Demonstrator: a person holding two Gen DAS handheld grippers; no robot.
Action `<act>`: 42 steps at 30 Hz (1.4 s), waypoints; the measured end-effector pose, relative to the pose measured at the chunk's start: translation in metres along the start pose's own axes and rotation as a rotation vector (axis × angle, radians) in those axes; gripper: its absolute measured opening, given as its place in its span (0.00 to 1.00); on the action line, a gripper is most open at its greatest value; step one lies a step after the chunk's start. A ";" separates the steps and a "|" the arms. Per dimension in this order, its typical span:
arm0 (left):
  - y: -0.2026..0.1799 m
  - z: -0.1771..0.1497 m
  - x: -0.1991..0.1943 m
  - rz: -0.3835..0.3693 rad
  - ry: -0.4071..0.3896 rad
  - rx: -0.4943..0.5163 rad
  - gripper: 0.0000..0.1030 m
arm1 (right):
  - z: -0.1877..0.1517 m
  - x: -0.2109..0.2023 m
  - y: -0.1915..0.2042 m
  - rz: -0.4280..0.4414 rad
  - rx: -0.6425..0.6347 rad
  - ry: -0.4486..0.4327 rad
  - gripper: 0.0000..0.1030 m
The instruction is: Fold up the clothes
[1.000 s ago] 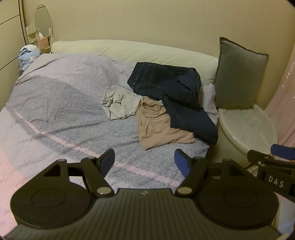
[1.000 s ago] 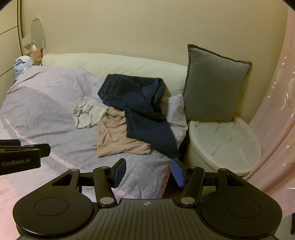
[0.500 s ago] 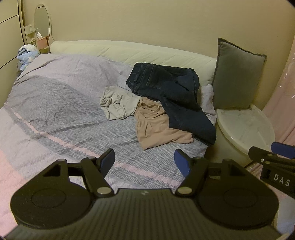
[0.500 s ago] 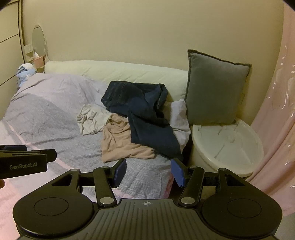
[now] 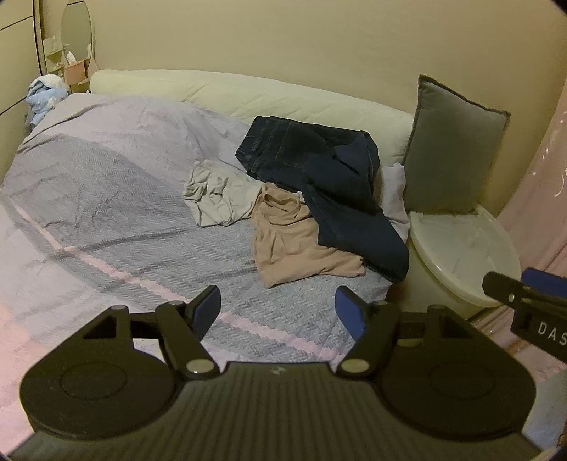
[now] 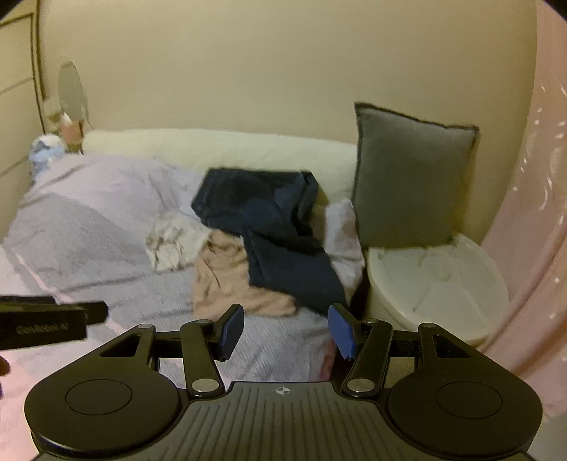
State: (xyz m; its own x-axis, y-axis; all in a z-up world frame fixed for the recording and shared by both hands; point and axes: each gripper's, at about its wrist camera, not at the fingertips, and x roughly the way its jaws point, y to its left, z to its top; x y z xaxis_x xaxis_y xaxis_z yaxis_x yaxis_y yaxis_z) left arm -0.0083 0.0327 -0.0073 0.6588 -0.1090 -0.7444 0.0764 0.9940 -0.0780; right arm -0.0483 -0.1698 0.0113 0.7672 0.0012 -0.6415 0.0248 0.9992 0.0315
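Note:
A pile of clothes lies on the bed's right side: dark blue jeans [image 5: 326, 177] [image 6: 280, 234] on top, a tan shirt [image 5: 294, 237] [image 6: 226, 280] under them, and a crumpled light grey garment [image 5: 216, 195] [image 6: 173, 241] to the left. My left gripper [image 5: 276, 308] is open and empty, held above the bedspread short of the pile. My right gripper [image 6: 285, 328] is open and empty, near the bed's right edge. The right gripper's tip shows in the left wrist view [image 5: 524, 294]; the left gripper's tip shows in the right wrist view [image 6: 53, 315].
The bed has a grey and pink patterned bedspread [image 5: 106, 212]. A grey cushion [image 5: 450, 149] leans on the wall over a round white table [image 5: 464, 255]. A pink curtain [image 6: 531, 212] hangs at right. A mirror [image 5: 76, 32] and blue cloth [image 5: 44, 95] are at far left.
Both grippers have pulled back and tilted a little; in the right wrist view the pile has dropped lower and looks motion-blurred. Both stay open and empty. The clothes have not moved.

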 end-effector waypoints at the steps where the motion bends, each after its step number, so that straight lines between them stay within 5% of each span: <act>1: 0.001 0.001 0.002 -0.002 0.001 -0.004 0.66 | 0.001 0.002 0.000 0.005 -0.004 -0.009 0.56; 15: 0.006 0.039 0.067 -0.031 0.051 -0.062 0.65 | 0.031 0.092 -0.013 0.090 -0.056 0.045 0.47; 42: -0.049 0.170 0.330 -0.011 0.280 -0.077 0.63 | 0.107 0.379 -0.081 0.147 -0.121 0.242 0.35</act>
State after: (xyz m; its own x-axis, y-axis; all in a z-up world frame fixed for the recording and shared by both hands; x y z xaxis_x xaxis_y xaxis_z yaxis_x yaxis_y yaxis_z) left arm 0.3327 -0.0529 -0.1364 0.4255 -0.1246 -0.8963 0.0182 0.9915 -0.1291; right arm 0.3094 -0.2547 -0.1523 0.5819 0.1414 -0.8009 -0.1631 0.9850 0.0554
